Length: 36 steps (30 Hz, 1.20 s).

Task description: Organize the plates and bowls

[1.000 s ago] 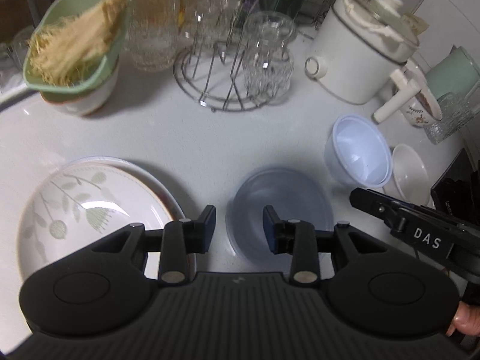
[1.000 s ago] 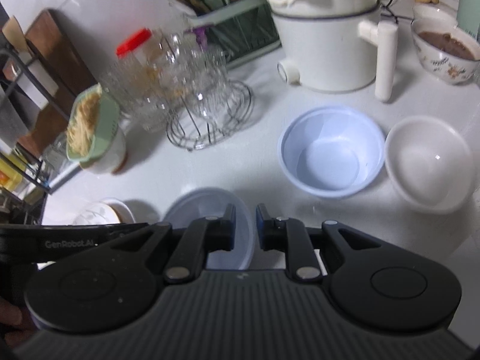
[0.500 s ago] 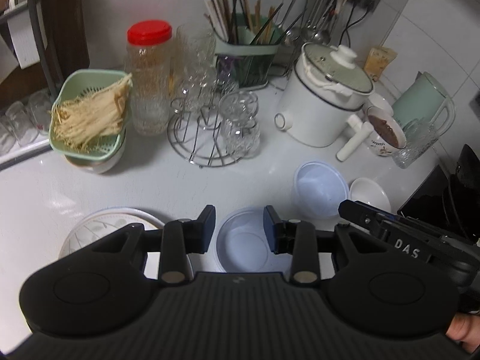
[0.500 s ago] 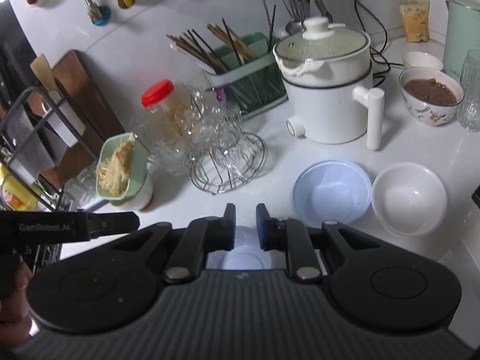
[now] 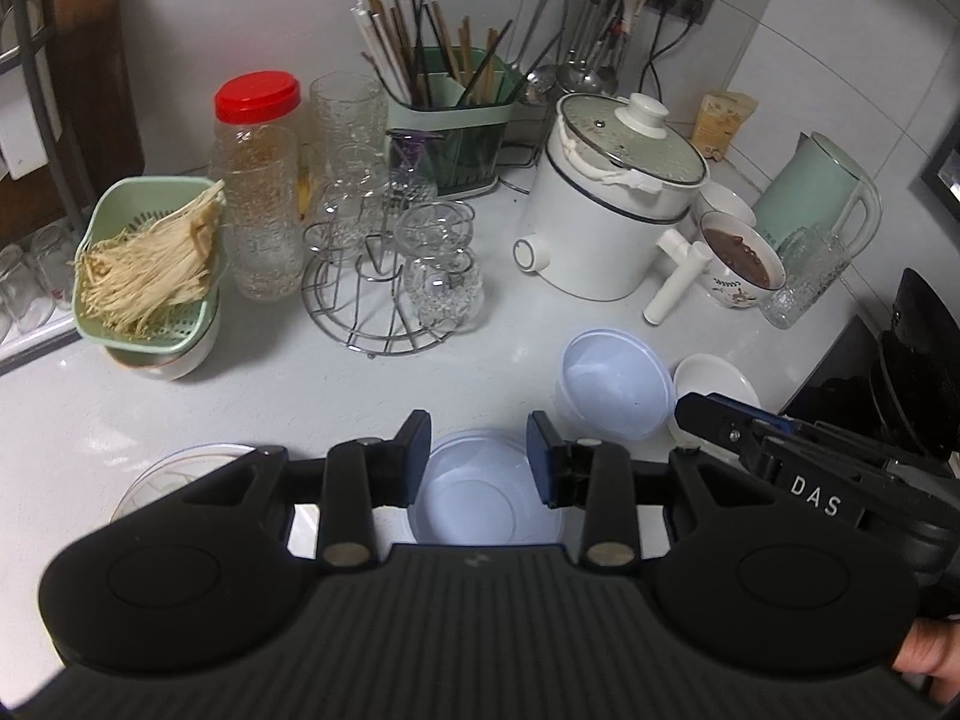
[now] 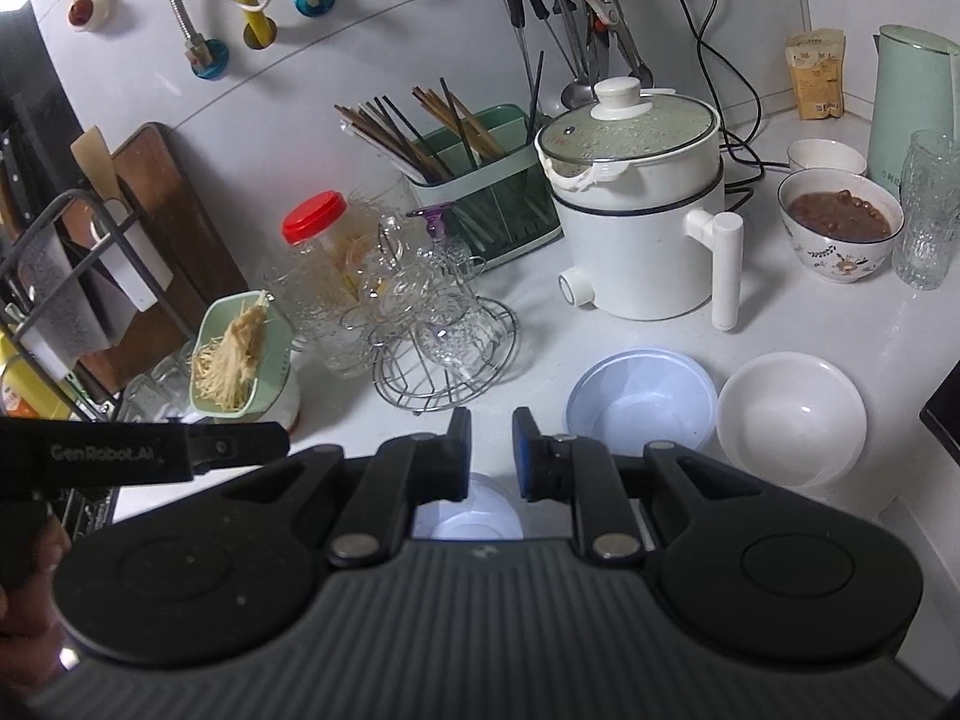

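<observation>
The patterned plate (image 5: 180, 468) lies on the desk (image 5: 300, 384) left of the left tongs (image 5: 478, 456), which stand apart above a pale blue bowl (image 5: 486, 504); the right tongs (image 6: 489, 456) are empty with a narrow gap between them, with a second blue bowl (image 6: 642, 402) and white bowl (image 6: 792, 417) to their right.

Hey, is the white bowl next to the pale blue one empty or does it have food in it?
Empty. The white bowl shows a bare, clean inside in the right wrist view, sitting upright beside the pale blue bowl.

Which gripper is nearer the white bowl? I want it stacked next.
Right. The right gripper hovers beside the white bowl, past the blue bowl; the left gripper is farther left.
</observation>
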Available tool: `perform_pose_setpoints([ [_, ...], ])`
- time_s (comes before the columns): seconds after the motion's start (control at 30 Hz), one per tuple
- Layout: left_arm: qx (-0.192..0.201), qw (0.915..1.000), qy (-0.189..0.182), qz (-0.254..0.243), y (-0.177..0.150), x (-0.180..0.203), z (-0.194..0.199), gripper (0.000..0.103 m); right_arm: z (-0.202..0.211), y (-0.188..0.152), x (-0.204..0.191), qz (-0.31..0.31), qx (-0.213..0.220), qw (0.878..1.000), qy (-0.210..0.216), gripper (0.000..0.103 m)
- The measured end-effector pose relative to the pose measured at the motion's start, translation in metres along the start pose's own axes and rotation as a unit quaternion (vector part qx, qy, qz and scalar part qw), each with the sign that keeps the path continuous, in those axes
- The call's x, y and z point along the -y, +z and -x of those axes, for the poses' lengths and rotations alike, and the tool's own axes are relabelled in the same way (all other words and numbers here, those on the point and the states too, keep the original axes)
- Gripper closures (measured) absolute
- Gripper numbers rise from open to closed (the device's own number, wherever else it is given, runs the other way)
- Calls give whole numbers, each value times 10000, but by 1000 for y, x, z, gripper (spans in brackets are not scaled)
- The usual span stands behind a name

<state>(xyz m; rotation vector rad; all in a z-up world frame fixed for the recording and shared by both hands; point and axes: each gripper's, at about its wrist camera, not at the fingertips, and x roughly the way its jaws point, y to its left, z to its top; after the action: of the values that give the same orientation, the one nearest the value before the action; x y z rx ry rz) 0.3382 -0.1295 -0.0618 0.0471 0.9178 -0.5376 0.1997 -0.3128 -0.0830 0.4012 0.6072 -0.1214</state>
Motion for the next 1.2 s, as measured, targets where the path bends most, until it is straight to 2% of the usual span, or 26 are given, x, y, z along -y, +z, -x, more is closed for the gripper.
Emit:
perform_pose_setpoints([
  [0.23, -68, 9995, -111, -288, 3, 8, -14, 62, 1, -1, 14, -214, 115, 9994, -233, 85],
  [0.33, 26, 9983, 46, -573, 15, 6, -23, 58, 4, -1, 24, -346, 148, 9984, -425, 85],
  [0.5, -42, 9960, 66, -892, 33, 9, -42, 51, 4, -8, 36, -488, 33, 9970, -602, 85],
  [0.7, -283, 9953, -109, -917, 44, 21, -76, 45, -6, -12, 50, -816, -163, 9937, -751, 84],
  [0.73, -284, 9946, -130, -988, 46, 23, -79, 44, -10, -12, 53, -898, -208, 9928, -765, 82],
  [0.8, -269, 9923, -60, -1211, 52, 26, -88, 41, -15, -11, 60, -1131, -215, 9911, -662, 71],
  [0.83, -277, 9909, -38, -1320, 54, 27, -91, 41, -17, -11, 63, -1234, -196, 9903, -608, 58],
  [0.87, -306, 9894, -29, -1418, 56, 29, -96, 41, -19, -10, 65, -1295, -193, 9895, -612, 52],
  [1.03, -545, 9880, 5, -1447, 64, 26, -124, 40, -38, -8, 73, -1549, -310, 9855, -618, 52],
  [1.2, -734, 9910, -267, -1085, 63, 19, -151, 40, -62, -11, 81, -1910, -419, 9789, -596, 52],
])
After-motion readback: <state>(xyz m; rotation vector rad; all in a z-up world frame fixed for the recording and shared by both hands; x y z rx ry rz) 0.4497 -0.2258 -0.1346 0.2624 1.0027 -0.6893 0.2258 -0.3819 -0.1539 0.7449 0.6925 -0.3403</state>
